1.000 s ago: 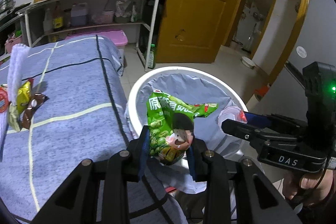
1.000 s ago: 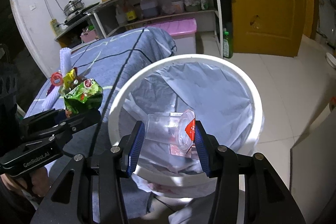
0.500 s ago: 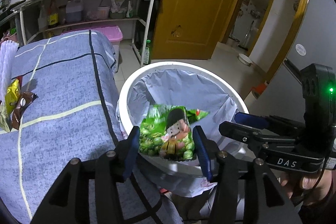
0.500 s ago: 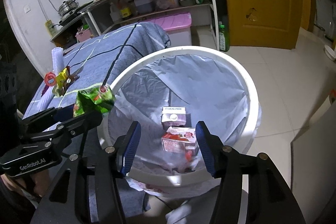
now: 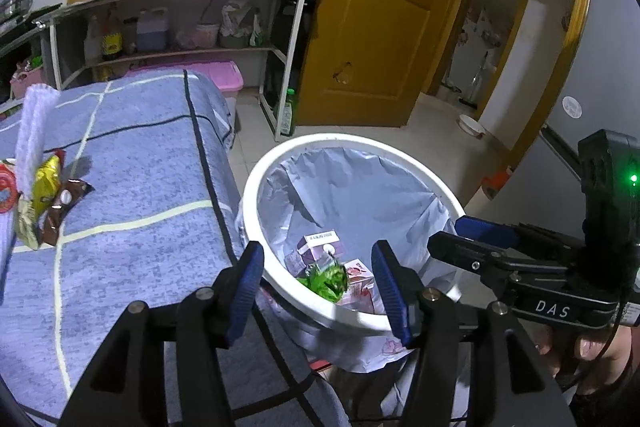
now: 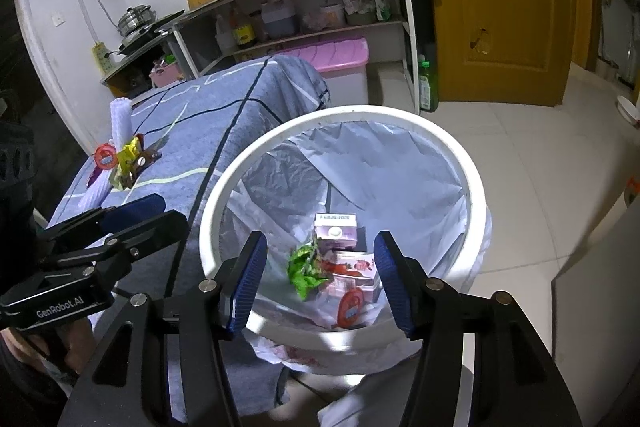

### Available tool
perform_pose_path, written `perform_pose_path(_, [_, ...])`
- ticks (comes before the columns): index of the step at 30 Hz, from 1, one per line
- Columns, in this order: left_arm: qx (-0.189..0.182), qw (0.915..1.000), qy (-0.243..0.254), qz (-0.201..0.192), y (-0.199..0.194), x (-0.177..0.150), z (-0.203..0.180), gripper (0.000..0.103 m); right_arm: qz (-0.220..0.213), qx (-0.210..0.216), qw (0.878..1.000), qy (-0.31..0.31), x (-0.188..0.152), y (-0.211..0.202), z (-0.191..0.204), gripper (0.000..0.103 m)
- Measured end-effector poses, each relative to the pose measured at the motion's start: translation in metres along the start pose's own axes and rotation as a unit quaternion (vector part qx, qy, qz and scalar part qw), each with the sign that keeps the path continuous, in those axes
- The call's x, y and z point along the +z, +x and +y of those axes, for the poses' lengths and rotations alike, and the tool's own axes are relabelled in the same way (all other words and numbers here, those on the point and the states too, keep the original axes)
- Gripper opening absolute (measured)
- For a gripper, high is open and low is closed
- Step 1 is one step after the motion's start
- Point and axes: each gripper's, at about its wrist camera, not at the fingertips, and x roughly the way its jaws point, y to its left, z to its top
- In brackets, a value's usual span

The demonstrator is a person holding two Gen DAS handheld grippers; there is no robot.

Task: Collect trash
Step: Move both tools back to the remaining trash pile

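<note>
**Both claws empty over the bin, more litter left on the bench**

The blue-covered bench [image 5: 132, 187] lies left of the white bin [image 6: 476, 195], its hanging edge touching the bin's rim. The bin, lined with a pale bag, holds pink cartons [image 6: 335, 227], a crumpled green snack wrapper [image 6: 306, 267] and a red-lidded clear cup [image 6: 351, 311], all resting at the bottom.

Still on the bench, well apart from the bin, sits a small heap: a white foam sleeve [image 5: 34, 123], a yellow wrapper [image 5: 45, 183], a brown wrapper [image 5: 64, 207] and a red round label [image 5: 5, 187].

The likely trouble from here is that heap. The pieces overlap, so a pinch at one could drag another off the bench's far edge, or catch the cloth with it. The foam sleeve is long and light and may tip out of a grip on the way to the bin.

The left claw [image 5: 318, 287] hangs over the bin's near rim; its jaws have just been opening, stand wide and hold nothing. The right claw [image 6: 318, 283] is above the bin's middle, jaws likewise just spread, nothing between them.
</note>
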Motion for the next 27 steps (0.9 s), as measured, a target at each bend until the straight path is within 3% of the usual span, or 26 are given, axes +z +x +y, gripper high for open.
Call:
perform_pose_path(10, [0.045,0.9984,-0.009,-0.033,-0.032,-0.003,0.008,0.058,-0.012,0.019,0.999,-0.023,0.001,-0.009,0.022,0.057])
perform_pose_path(27, [0.128,0.9883,-0.053,-0.064,-0.074,-0.018,0.056,0.058,-0.006,0.071,0.994,-0.084,0.005,0.0,0.09,0.057])
